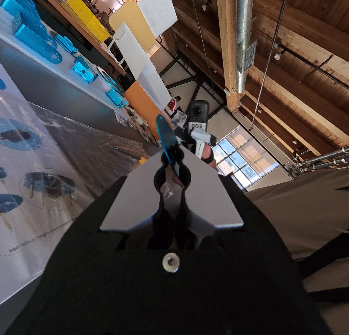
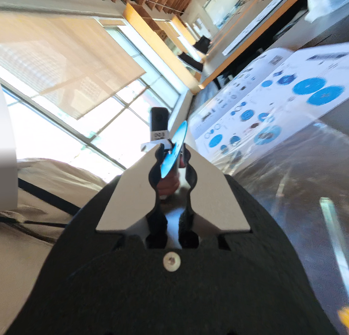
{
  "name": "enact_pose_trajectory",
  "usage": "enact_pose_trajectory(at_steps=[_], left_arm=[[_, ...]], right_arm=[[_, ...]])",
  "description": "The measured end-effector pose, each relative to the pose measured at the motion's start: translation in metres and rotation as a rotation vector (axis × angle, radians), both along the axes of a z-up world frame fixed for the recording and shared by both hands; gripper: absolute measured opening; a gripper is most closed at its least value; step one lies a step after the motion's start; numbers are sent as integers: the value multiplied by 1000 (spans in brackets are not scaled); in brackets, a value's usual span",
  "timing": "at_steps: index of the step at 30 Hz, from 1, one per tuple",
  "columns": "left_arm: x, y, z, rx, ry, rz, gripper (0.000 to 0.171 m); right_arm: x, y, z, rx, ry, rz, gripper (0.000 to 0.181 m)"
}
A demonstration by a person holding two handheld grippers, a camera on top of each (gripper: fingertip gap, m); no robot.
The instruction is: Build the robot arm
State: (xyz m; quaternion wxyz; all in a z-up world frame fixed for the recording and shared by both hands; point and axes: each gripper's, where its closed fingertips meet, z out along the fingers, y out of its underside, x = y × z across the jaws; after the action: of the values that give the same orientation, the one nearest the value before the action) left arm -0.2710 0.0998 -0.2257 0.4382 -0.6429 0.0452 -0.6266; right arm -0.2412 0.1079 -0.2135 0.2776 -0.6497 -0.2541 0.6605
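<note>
Your left claw (image 1: 172,152) is pinching a thin blue metal disc (image 1: 164,131) edge-on at its tips, and most of the disc sticks out past the fingers, raised well above the surface (image 1: 62,92). Your right claw (image 2: 172,149) is narrowed around the same disc (image 2: 174,148), seen here as a tilted blue plate with small holes and a small screw on its face; you cannot tell from this view whether its fingers actually press on it. So the disc hangs in the air between your two claws, off the surface and fastened to nothing that shows.

Just behind the disc, each view shows the other claw's black camera (image 1: 198,110). Farther off on the surface lie a plastic-covered printed sheet with blue circles (image 2: 283,107), several blue metal brackets (image 1: 83,71) and small bags of parts (image 1: 132,120), all untouched.
</note>
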Motion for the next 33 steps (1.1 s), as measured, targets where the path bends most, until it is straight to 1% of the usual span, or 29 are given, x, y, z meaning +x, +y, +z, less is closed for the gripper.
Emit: enact_pose_trajectory(at_steps=[2,4,6,7,8,11,12,16,18,21,23,27,33], left_arm=[[-2,3,-3,8,43,17,6],[-3,8,-6,15,81,41,6],[-1,10,-6,22,91,31,6],[1,11,-3,31,73,30,6],[3,11,0,41,51,22,6],[13,9,4,58,23,-15,6],[16,8,6,65,14,-26,6],[24,3,14,81,-47,-68,6],[24,3,18,76,-83,-77,6],[25,0,21,59,-114,-104,8],[25,0,20,39,-140,-120,8],[22,-1,22,26,-193,-140,15],[22,-7,22,61,-160,-135,17]], right_arm=[[14,9,0,137,-85,-70,17],[24,12,-3,247,-171,-105,20],[29,12,-10,315,-241,-128,24],[27,9,-12,314,-233,-125,25],[22,2,-12,279,-190,-94,26],[3,-16,-11,29,-28,39,29],[-1,-18,-10,-38,15,62,27],[-7,-23,-4,-150,139,120,21],[-4,-23,0,-172,181,130,9],[-4,-22,-3,-140,158,109,0],[-4,-22,-4,-148,163,103,0],[-5,-21,-5,-201,183,103,0],[-5,-23,0,-173,195,109,0]])
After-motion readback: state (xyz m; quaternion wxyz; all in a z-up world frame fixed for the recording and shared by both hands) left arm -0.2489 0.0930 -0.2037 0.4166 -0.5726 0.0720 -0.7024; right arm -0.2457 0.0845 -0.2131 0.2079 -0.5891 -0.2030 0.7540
